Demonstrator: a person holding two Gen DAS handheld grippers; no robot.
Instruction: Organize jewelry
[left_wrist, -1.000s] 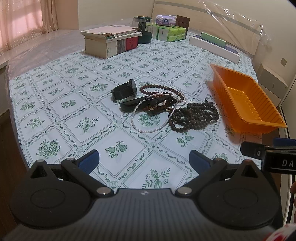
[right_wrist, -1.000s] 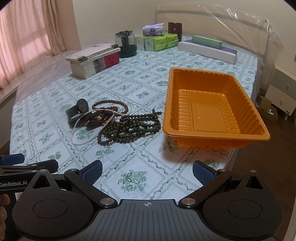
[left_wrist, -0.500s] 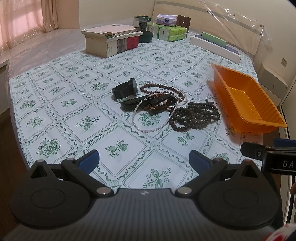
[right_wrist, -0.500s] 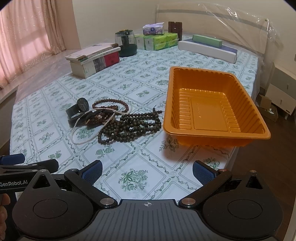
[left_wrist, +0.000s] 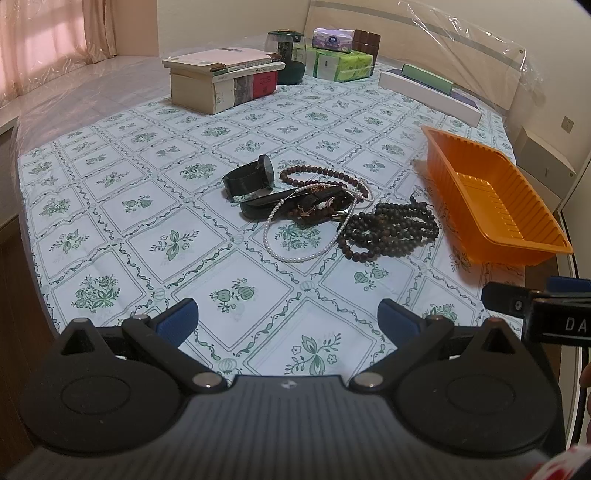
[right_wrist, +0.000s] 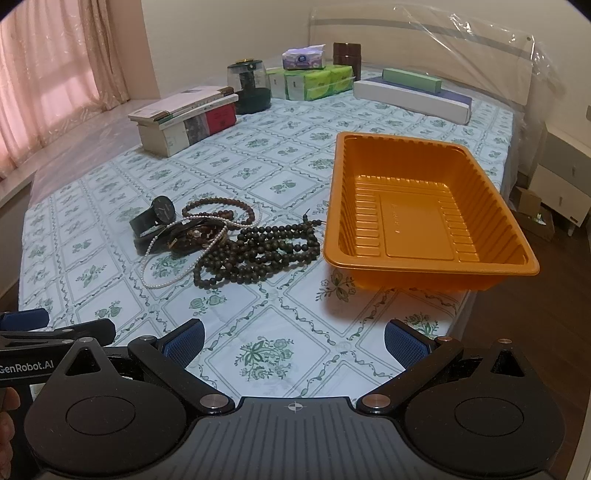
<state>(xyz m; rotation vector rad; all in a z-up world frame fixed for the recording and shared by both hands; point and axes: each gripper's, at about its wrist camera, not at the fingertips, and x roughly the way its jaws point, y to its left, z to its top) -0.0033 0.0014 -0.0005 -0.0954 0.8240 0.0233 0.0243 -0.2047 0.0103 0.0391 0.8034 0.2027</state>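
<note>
**A:** Where do you stand, and where is the jewelry?

**B:** Your left tool (left_wrist: 287, 319) and right tool (right_wrist: 294, 341) both hang wide apart and empty at the bottom of their frames, above the patterned cloth (left_wrist: 110, 206) on the bed. The jewelry lies in one heap at mid-frame: a watch (left_wrist: 251, 179), a pearl string (left_wrist: 295, 254), a reddish bead loop (left_wrist: 317, 173) and a pile of dark beads (left_wrist: 388, 230). The orange tray (right_wrist: 424, 210), empty, sits just beside the dark beads on their right.

**A:** What could go wrong from here?

**B:** Tangling, most likely. The pearl string crosses the straps and clasps in the middle of the heap and touches the dark beads, so if you lift one piece, others may drag along and drop short of the tray. The dark beads are coiled in several loops; pinch a single strand and the rest may hang and catch the tray rim. The tray looks light, so a snagged strand could shove it toward the near edge of the bed.
</note>
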